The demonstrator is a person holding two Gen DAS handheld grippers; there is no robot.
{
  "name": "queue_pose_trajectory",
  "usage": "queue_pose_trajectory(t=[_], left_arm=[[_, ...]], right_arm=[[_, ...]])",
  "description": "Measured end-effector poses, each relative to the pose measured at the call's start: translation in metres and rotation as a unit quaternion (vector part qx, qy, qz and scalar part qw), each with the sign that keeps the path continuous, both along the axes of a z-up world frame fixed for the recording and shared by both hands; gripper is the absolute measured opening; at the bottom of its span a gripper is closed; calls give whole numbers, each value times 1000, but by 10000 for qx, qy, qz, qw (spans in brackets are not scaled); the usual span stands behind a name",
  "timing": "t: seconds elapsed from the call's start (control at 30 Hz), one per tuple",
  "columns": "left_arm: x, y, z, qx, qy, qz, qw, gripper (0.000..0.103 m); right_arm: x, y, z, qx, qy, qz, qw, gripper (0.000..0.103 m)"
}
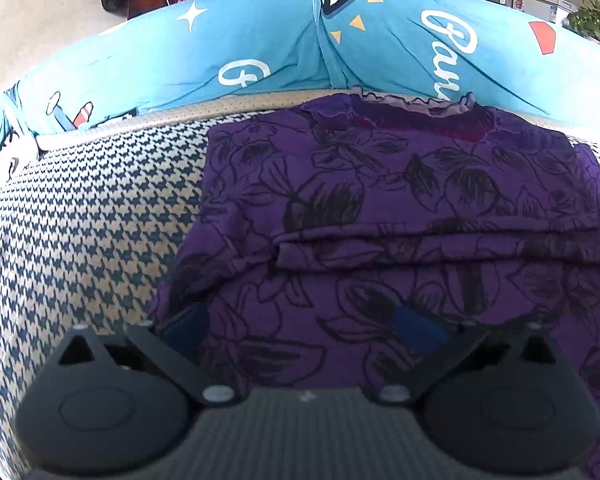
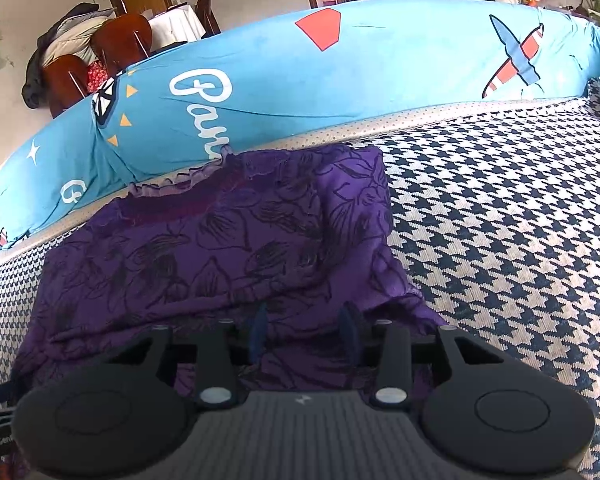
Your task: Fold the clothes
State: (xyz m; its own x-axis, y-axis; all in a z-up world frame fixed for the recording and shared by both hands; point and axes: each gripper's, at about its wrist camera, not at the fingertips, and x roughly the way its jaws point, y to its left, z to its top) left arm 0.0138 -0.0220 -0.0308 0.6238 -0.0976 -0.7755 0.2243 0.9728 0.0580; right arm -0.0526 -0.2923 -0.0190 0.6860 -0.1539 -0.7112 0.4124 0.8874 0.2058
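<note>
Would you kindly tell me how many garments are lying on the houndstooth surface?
1: a purple floral garment, partly folded, lying mid-surface against the blue printed cushion. Nothing else shows, though its folds could hide another piece.

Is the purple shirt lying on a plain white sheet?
No, the purple shirt lies on a dark-and-cream houndstooth cover.

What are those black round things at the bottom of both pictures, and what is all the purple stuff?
The black shapes are two grabbing tools that a person holds, one in each hand. Each tool carries a small camera looking along its two fingers, so one picture comes from the left tool, the other from the right. The purple stuff is a flowery garment being folded on a checked cover, with a blue cartoon cushion behind. The left gripper has its blue fingers spread wide around the cloth. The right gripper has its fingers closer together, with cloth between them, not clearly pinching.
</note>
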Motion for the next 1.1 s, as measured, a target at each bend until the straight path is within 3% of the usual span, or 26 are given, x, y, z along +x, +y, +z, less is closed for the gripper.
queue_pose_trajectory(t=[0.57, 1.1], left_arm=[[-27, -36, 19, -282, 104, -97, 9995, 103], [-51, -70, 28, -335, 53, -540, 9980, 103]], right_arm=[[-15, -16, 8, 12, -162, -132, 9998, 41], [-36, -46, 9, 42, -176, -454, 9988, 42]])
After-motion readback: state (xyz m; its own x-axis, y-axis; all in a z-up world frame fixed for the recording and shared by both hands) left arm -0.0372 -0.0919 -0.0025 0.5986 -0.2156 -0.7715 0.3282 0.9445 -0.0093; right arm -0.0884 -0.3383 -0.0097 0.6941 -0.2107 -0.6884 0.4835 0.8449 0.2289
